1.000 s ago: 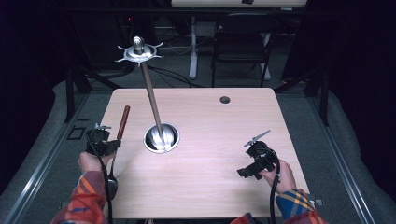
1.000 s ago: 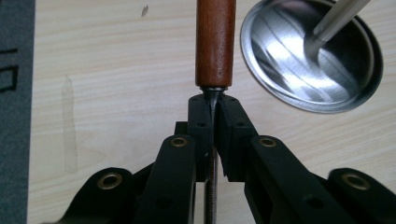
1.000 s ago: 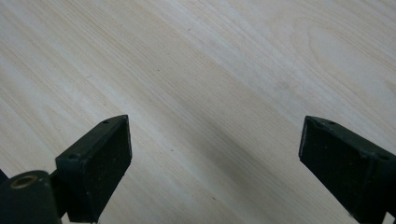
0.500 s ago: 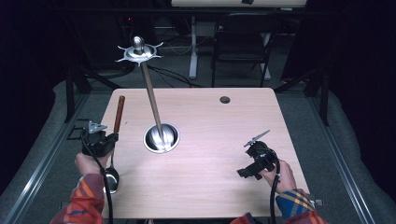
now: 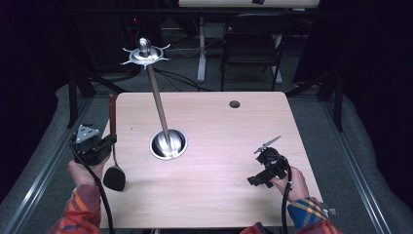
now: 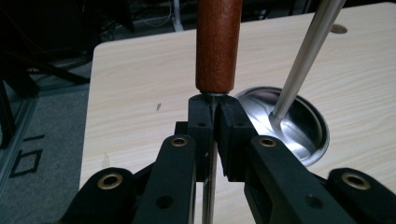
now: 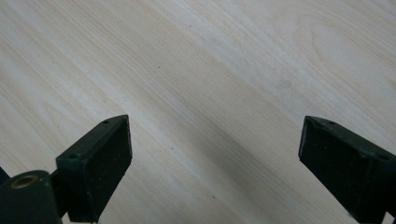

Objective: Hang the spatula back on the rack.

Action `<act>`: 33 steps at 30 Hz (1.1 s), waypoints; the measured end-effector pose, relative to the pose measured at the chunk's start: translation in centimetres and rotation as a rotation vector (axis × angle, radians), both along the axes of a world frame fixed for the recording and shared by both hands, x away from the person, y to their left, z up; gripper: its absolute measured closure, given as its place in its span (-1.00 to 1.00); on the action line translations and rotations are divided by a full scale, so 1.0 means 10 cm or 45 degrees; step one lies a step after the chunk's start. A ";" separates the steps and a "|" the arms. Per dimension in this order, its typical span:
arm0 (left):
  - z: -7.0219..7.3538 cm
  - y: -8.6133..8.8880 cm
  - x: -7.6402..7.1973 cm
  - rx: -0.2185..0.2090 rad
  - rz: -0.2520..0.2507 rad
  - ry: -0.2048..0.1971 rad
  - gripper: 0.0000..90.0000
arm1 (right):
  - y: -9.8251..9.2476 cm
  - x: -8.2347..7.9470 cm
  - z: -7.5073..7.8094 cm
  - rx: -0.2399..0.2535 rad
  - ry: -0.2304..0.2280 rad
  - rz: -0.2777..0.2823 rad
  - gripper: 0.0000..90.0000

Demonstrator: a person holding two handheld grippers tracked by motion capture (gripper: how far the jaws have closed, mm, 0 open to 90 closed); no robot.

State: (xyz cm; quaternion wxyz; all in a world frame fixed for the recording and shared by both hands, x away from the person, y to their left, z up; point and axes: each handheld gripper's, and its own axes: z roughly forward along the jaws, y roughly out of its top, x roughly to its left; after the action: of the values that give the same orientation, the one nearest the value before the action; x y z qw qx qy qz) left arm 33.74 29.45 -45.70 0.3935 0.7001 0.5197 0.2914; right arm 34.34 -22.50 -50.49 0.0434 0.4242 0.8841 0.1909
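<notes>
Left gripper clamping ladle shaft, bowl hidden, right gripper spread wide

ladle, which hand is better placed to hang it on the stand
Left, most likely. The left gripper is already shut on the ladle, beside the stand. The right gripper is open over bare table.

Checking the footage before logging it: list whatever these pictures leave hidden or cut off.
- Ladle bowl's inside: high view, too dark.
- Ladle's shank: left gripper view, clamped between the left gripper pads.
- Right gripper jaw tips: high view, hidden behind its body.
- Stand top: left gripper view, cut off by the edge.
</notes>
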 end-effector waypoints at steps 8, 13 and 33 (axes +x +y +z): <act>0.10 -0.03 -0.07 -0.029 -0.034 -0.120 0.88 | 0.01 0.00 -0.01 0.013 0.007 -0.004 -0.80; 0.14 -0.04 -0.07 -0.044 -0.090 -0.142 0.88 | 0.00 0.00 -0.02 0.037 -0.004 -0.020 -0.80; 0.40 -0.14 0.06 -0.058 -0.258 -0.213 0.87 | -0.02 0.01 -0.04 -0.010 0.009 -0.002 -0.80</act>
State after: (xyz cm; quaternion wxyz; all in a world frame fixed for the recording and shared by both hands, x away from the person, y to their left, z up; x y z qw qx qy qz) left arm 34.33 28.01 -41.75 0.4786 0.7132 0.4181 0.2956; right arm 34.46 -22.68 -50.87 0.0421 0.4252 0.8848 0.1858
